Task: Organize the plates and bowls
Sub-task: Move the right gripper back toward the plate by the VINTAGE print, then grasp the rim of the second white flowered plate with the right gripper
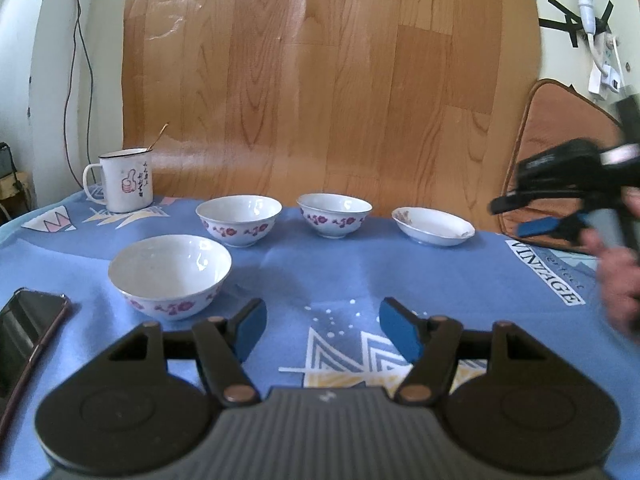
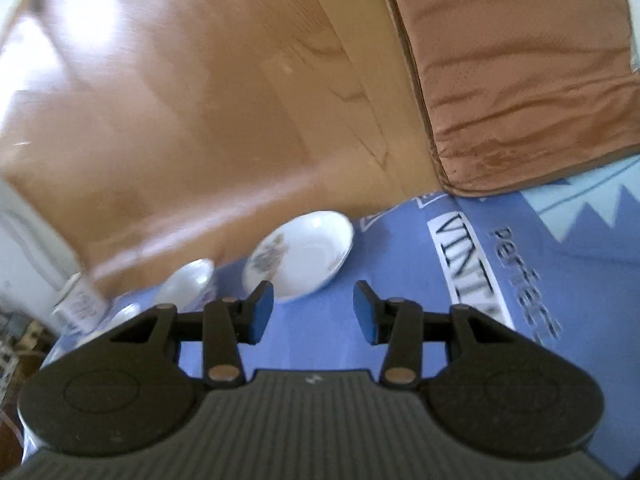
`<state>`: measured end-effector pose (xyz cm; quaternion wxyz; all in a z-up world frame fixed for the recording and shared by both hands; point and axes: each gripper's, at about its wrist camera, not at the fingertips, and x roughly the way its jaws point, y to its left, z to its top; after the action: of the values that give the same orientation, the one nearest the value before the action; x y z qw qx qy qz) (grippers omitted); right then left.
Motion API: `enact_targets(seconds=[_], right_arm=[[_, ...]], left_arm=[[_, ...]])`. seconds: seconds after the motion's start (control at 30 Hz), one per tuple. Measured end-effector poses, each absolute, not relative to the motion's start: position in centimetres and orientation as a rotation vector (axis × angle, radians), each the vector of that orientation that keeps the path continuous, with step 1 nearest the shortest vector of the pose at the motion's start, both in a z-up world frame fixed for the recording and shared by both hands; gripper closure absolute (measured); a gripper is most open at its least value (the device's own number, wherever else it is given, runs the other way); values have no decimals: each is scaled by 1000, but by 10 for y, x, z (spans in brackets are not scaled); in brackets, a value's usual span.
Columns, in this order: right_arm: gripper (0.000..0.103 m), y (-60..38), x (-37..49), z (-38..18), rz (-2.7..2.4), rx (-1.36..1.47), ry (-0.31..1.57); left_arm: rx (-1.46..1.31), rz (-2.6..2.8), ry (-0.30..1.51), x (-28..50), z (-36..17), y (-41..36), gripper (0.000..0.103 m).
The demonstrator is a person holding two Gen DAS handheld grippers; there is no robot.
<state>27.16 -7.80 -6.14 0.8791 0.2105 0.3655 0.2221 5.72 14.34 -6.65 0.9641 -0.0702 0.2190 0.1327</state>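
Note:
Three white bowls with purple flowers stand on the blue cloth: one near left (image 1: 170, 276), one behind it (image 1: 238, 220), one at the middle back (image 1: 334, 215). To their right sits a shallow white plate (image 1: 433, 221), apart from them. My left gripper (image 1: 322, 320) is open over bare cloth, just right of the near bowl, nothing between its fingers. My right gripper (image 1: 510, 217), blurred and held by a hand, hovers right of the plate. In the right wrist view the right gripper (image 2: 314, 304) is open and empty, with the plate (image 2: 304, 256) just ahead and a bowl (image 2: 186, 286) to the left.
A white enamel mug (image 1: 126, 180) with a spoon stands at the back left. A dark phone (image 1: 28, 336) lies at the left edge. A brown cushion (image 2: 520, 80) leans at the back right against a wood-patterned sheet (image 1: 320, 80).

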Motion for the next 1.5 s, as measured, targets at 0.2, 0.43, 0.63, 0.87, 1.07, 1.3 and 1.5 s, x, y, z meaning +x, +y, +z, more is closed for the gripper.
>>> enact_targets(seconds=[0.2,0.43,0.63,0.87,1.07,1.3,1.5], right_arm=[[56,-64,327,-93,319,495,846],[73,-48,346,-101,312,536,883],[92,-39,344,-98,343,493,916],[92,-78,299,-93,392,564,984],[92,-109,240,-89,497,543,1046],[91,-140,155,-83,655,551,1100],[79,-149,113,-84,716,500,1064]], left_arm=[[-147,281,428,56,-66,144,39],[-135,297,409,55,-64,140,39],[-151,312,408,55,-64,143,38],[-164,323,414,56,-63,145,31],[-152,331,414,56,-63,144,28],[-149,297,436,56,-63,144,28],[-151,269,488,56,-62,143,31]])
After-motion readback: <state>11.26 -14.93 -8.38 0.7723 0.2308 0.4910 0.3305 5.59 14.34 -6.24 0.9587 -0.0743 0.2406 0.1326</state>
